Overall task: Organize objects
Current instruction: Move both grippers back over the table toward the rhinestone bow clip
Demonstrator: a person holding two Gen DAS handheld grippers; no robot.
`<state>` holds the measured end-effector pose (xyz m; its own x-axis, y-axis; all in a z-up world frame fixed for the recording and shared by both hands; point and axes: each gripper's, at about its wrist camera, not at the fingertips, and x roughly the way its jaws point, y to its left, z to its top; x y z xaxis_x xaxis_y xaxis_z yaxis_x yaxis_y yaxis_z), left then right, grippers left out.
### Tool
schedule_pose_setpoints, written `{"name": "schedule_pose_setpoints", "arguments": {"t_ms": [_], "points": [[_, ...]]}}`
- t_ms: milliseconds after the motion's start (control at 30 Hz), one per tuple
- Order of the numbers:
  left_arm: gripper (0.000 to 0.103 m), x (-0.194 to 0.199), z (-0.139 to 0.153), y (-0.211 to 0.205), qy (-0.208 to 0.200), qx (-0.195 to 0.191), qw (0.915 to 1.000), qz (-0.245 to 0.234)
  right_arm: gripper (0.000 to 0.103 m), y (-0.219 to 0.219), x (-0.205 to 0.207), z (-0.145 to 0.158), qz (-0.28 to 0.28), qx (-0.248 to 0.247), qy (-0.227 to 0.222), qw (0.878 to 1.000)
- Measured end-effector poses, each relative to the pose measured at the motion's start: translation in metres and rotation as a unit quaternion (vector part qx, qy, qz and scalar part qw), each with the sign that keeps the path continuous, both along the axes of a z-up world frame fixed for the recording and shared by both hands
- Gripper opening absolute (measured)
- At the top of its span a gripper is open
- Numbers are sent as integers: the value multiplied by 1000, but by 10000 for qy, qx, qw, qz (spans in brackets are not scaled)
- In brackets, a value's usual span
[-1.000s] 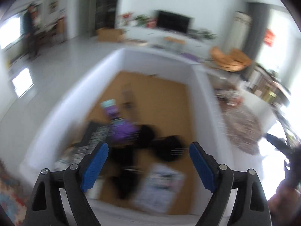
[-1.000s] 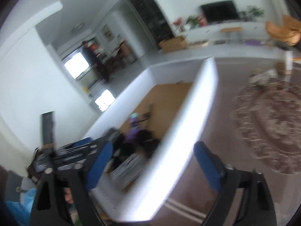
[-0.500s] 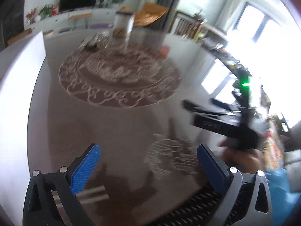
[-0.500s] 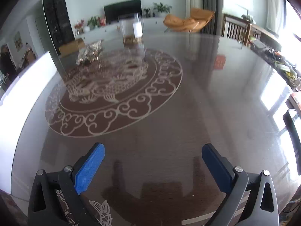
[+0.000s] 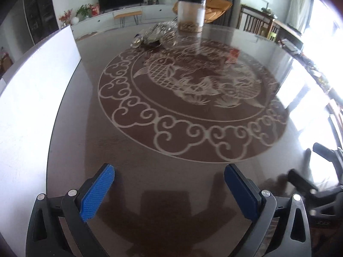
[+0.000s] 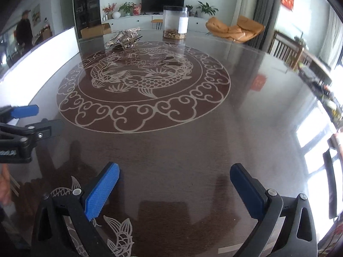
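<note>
Both grippers hang above a dark, glossy round table, angled downward at its near part. The left gripper has its blue-padded fingers spread wide, released, with nothing between them but bare tabletop. The right gripper is likewise spread wide and empty; its shadow and reflection fall on the surface directly beneath. In the right wrist view, the left gripper appears at the left edge, side-on, near the table's left border; part of a hand shows just below it. In the left wrist view, the right gripper shows as a blurred dark shape at the right edge.

A pale fish motif is printed on the table at the near left, below the right gripper's left finger. Further out, a large circular pattern of scroll-work enclosing fish occupies the centre of the table.

A white panel stands along the left side of the table.

At the far side of the table sit the objects to be organized: a silvery, crumpled-looking item at far left, its exact nature not discernible, and to its right an upright clear jar with a dark lid, a white label and brownish contents at its bottom. Both are well apart from the grippers.

Beyond the table: a television, potted plants, an orange chair, and a person standing at far left.
</note>
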<state>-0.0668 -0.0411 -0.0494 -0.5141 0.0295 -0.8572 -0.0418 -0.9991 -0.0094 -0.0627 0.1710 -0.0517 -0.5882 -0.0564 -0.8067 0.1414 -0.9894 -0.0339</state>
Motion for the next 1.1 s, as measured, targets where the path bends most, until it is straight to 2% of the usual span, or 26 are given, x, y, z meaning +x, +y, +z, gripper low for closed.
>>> {"name": "schedule_pose_setpoints", "arguments": {"t_ms": [267,433,567,667,733,900,1100], "points": [[103,-24,-3,-18,249,-65,9997,-14,103,0,2,0,-76,-74,-41,9999],[103,-39,-3,-47,299,-43,9977,600,103,0,2,1,-77,-74,-41,9999],[103,-40,-4,-48,315,-94,9976,613,103,0,1,1,-106,-84,-91,9999],[103,-40,-4,-48,317,-92,9976,613,103,-9,-20,3,-12,-28,-459,9989],[103,-40,-4,-49,317,-92,9976,614,103,-22,-47,3,256,4,-606,9978],[103,-40,-4,-48,317,-93,9976,613,103,-59,-123,0,871,-37,-243,9959],[103,-40,-4,-48,317,-93,9976,614,103,-100,-195,0,1045,-44,-188,9943]]}}
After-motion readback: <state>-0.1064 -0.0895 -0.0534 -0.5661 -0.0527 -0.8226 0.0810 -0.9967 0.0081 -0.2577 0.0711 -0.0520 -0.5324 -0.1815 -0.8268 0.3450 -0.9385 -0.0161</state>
